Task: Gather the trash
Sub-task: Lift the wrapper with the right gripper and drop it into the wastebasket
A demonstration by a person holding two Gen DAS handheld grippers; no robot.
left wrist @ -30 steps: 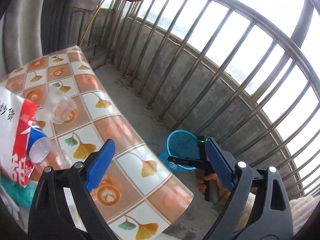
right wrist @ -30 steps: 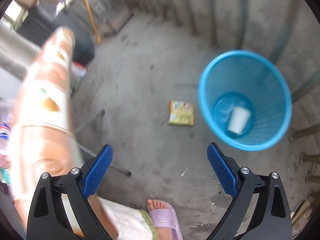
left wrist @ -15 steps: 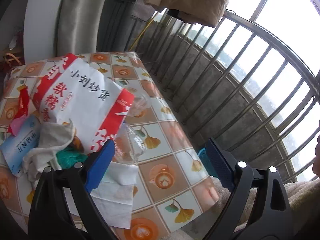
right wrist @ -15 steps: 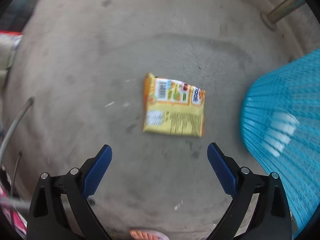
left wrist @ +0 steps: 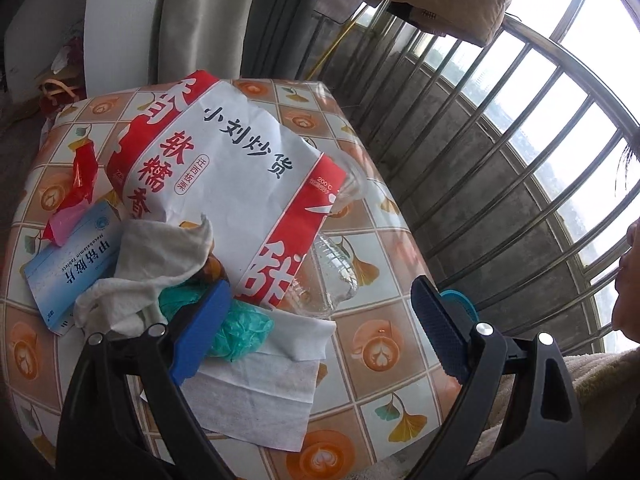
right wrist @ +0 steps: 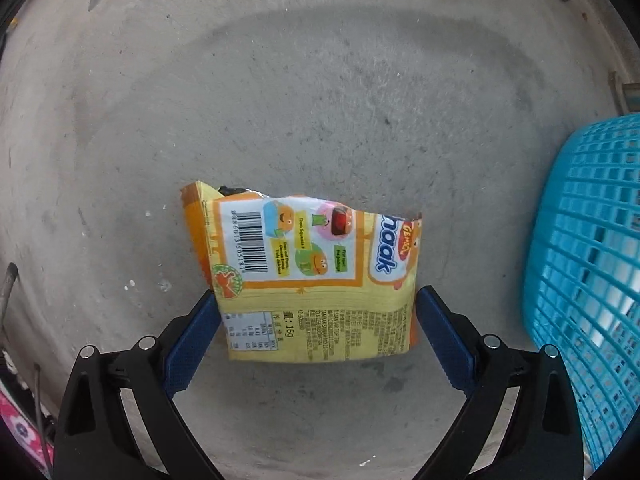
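Wrapper (right wrist: pixel 316 280): yellow-orange snack packet, flat, crinkled, printed side up with barcode, cartoon panels and fine text; torn along the top edge. Lying on bare concrete floor (right wrist: pixel 320 80), lower half between the blue pads of the right gripper (right wrist: pixel 316 332). Jaws spread wide, one pad at each side edge of the packet; actual contact not discernible. Blue bin (right wrist: pixel 588 280) just right of the packet, plastic lattice wall, cut off by the frame edge; something pale inside, seen only through the mesh, not identifiable.

Left gripper (left wrist: pixel 320 328) held above the desk (left wrist: pixel 380 344), jaws spread, nothing between them. Desk covered in glossy oilcloth with orange squares and ginkgo-leaf print. Clutter on it: large white-and-red paper bag (left wrist: pixel 240 168) with Chinese lettering, creased; clear plastic bottle (left wrist: pixel 332 276) partly hidden under the bag; white tissue (left wrist: pixel 256 392) spread flat; crumpled off-white rag (left wrist: pixel 160 264); teal film wad (left wrist: pixel 240 328), partly masked by the left pad; pale blue tablet box (left wrist: pixel 68 276); red-and-pink wrapper scrap (left wrist: pixel 76 196). Metal railing (left wrist: pixel 520 140) beyond the desk, sky overexposed behind it. Small arc of blue rim visible behind the right pad, mostly hidden.
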